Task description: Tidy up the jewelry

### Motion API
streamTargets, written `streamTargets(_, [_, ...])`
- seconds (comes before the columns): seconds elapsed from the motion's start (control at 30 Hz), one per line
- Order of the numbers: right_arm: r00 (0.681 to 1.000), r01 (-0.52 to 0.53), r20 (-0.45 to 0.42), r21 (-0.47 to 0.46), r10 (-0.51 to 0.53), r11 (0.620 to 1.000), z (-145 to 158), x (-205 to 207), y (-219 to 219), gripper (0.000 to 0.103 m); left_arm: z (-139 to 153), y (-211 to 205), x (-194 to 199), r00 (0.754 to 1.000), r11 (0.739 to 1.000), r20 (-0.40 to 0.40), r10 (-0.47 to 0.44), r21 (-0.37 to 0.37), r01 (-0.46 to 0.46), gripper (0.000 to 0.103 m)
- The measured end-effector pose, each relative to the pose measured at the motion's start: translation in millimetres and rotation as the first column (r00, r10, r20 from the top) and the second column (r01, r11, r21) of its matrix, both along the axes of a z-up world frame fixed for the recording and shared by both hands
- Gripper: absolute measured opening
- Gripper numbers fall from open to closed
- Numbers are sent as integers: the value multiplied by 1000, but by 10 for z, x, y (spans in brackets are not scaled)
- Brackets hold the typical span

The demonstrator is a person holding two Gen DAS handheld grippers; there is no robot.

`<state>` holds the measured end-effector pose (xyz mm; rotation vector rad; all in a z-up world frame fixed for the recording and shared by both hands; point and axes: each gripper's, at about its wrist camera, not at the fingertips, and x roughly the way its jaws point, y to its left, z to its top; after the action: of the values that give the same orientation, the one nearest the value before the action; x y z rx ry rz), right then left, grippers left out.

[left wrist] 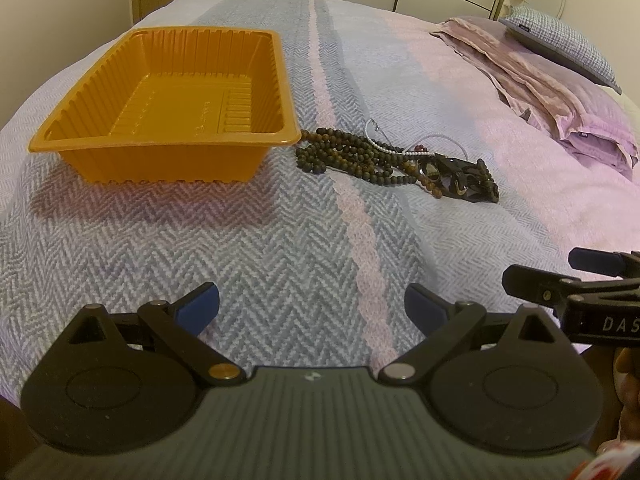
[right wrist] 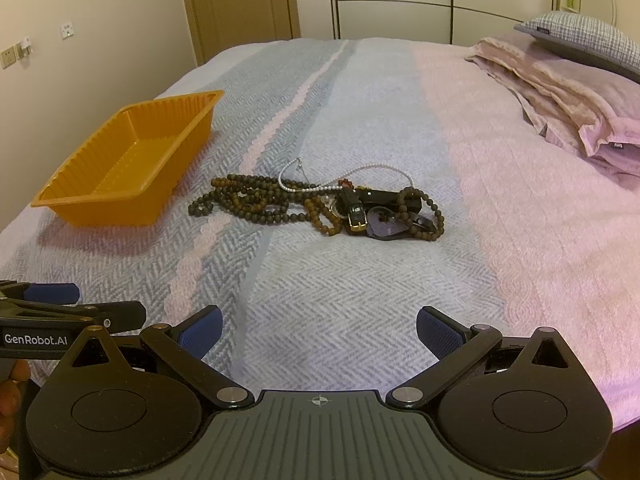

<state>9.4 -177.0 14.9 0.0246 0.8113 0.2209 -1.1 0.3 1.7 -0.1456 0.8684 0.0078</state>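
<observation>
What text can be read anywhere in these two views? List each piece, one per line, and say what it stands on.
"GenRobot.AI": white letters on the side of the left tongs, seen in the right wrist view.
"DAS": white letters, cut off by the frame edge, on the side of the right tongs, seen in the left wrist view.
Embossed marks on the floor of the orange tray: too faint to read.
Small tags on the pillow and the folded blanket: too small to read.

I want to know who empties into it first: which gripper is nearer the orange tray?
Left. The left gripper hangs open just right of the orange tray, short of its near wall. The right gripper, also open, sits farther right, facing the jewelry pile.
</observation>
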Motion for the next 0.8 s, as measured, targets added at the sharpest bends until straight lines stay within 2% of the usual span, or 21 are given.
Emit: streamTargets(0.8, [1000,4,-4,3,-4,1000,-8,-1,-15,103,-4,-9,-13,1000,1000,1,-1,-2,1,98])
